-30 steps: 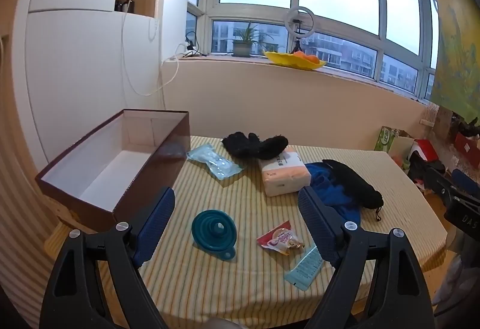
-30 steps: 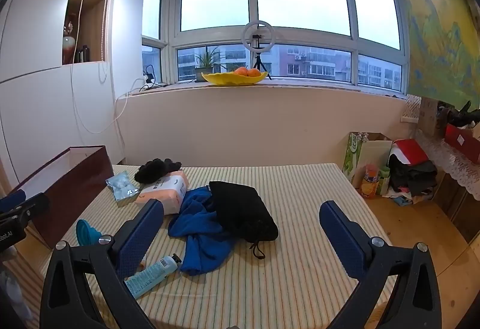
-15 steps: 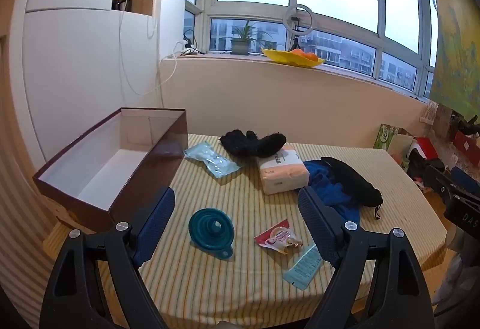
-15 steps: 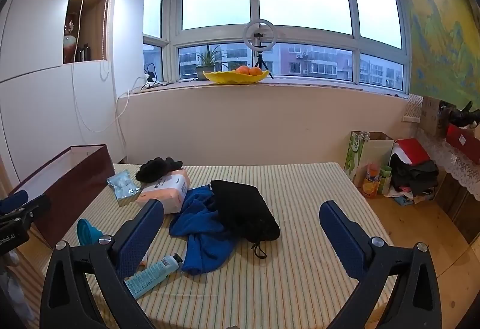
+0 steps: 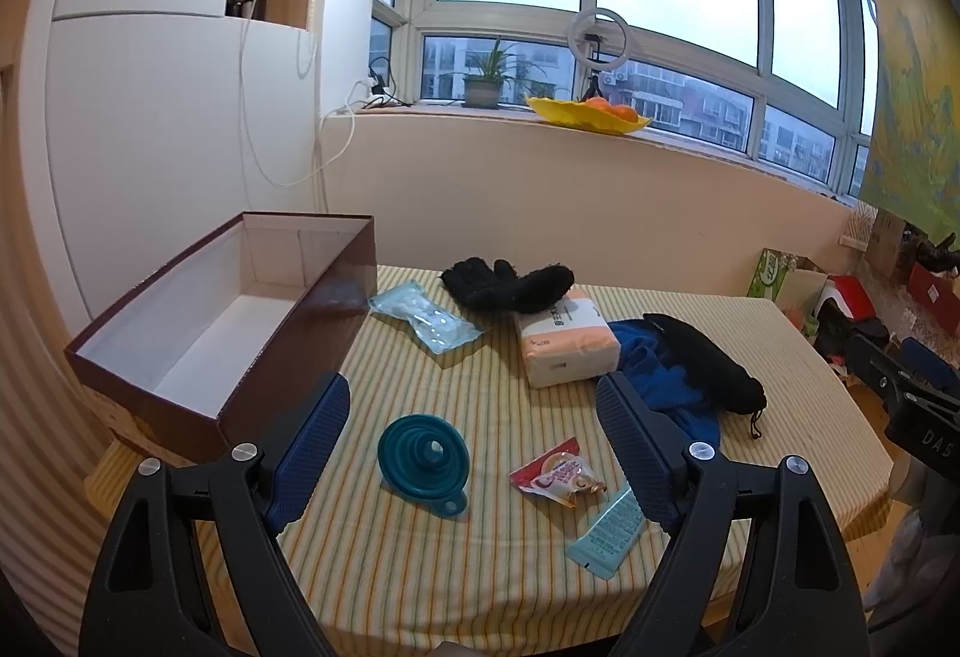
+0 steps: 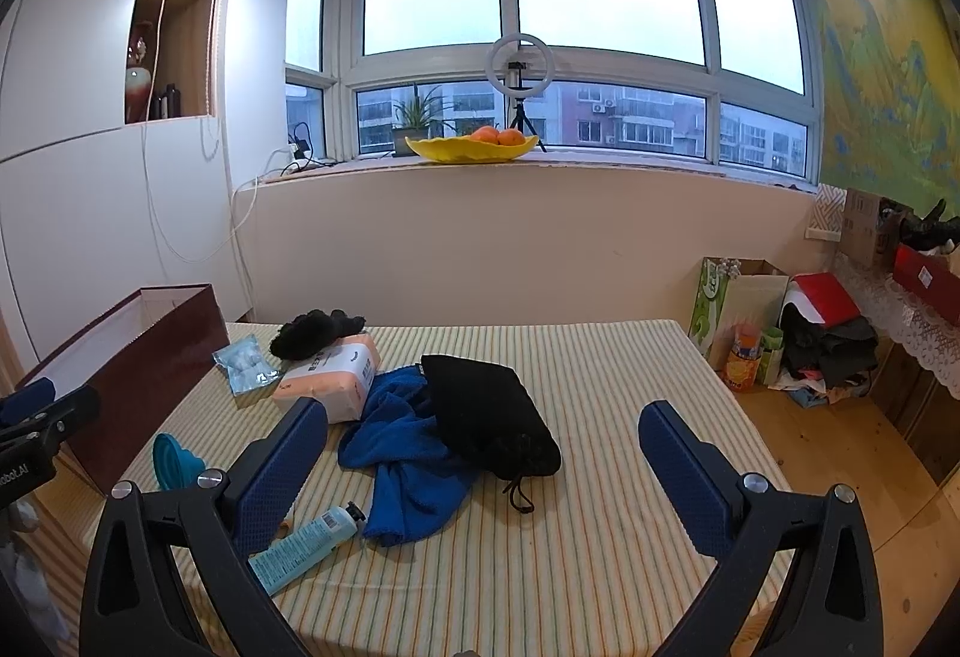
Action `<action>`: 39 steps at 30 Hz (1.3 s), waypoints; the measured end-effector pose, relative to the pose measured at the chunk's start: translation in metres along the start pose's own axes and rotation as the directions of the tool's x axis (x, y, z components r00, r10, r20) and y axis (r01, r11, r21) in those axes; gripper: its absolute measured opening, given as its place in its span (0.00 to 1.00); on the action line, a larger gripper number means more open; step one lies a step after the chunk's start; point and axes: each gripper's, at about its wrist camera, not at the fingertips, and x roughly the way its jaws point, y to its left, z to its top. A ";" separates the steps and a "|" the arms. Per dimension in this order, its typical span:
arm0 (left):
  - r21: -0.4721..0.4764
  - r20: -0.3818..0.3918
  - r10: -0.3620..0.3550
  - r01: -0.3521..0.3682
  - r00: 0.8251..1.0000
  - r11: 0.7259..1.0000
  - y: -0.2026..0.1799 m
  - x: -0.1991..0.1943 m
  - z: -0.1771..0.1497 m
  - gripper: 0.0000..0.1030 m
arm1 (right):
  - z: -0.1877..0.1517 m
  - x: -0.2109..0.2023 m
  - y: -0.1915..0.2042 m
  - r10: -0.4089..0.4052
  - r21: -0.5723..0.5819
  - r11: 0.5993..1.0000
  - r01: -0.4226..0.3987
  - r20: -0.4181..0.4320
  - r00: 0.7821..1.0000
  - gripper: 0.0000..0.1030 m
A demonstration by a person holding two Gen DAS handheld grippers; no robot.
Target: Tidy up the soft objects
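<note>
Both claws are hanging above the near edge of the counter with nothing in them. My left claw has its jaws spread wide, and my right claw does too. I'm holding them back and high, I think, so I can see the whole spread before picking something.

The open dark-red cardboard box with the white inside sits at the left end of the striped yellow tablecloth counter, and it looks empty so far. My guess is that's where the soft stuff goes.

The soft things are bunched mid-counter. A fuzzy black pair of gloves lies draped over the far corner of the peach-and-white soft tissue pack. Beside that is the crumpled blue cloth, with the black drawstring fabric pouch lying on top of it. The clear-blue plastic packet is just beside the box.

The non-soft bits sit nearer me: the teal collapsible silicone funnel, the red snack wrapper and the pale teal tube with a black cap.

Hard to see: the pouch hides a good part of the cloth, and my right claw's left finger covers one corner of the tissue pack. I can't really tell what's inside the plastic packet, maybe cotton balls.
</note>
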 end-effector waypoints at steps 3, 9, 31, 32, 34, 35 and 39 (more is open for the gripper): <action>-0.005 -0.001 0.001 -0.001 1.000 1.000 0.002 0.000 0.000 0.82 | -0.001 0.002 0.001 0.000 -0.002 1.000 0.000 -0.003 1.000 0.99; -0.005 -0.003 0.000 0.000 1.000 1.000 0.003 0.001 0.001 0.82 | 0.000 0.002 0.001 -0.001 -0.002 1.000 0.001 -0.004 1.000 0.99; -0.006 -0.006 -0.001 0.001 1.000 1.000 0.003 0.000 0.001 0.82 | -0.001 0.003 0.002 0.001 -0.003 1.000 -0.001 -0.009 1.000 0.99; -0.006 -0.005 -0.001 0.001 1.000 1.000 0.003 0.001 0.001 0.82 | -0.002 0.004 0.002 0.001 -0.003 1.000 -0.001 -0.009 1.000 0.99; -0.006 -0.006 0.000 0.000 1.000 1.000 0.003 0.000 0.001 0.82 | -0.003 0.005 0.003 0.001 -0.002 1.000 -0.001 -0.013 1.000 0.99; -0.006 -0.006 0.000 0.000 1.000 1.000 0.003 0.001 0.001 0.82 | -0.004 0.005 0.003 0.001 -0.002 1.000 -0.001 -0.014 1.000 0.99; -0.006 -0.007 -0.001 0.001 1.000 1.000 0.003 0.000 0.001 0.82 | -0.005 0.006 0.003 0.001 -0.001 1.000 -0.001 -0.021 1.000 0.99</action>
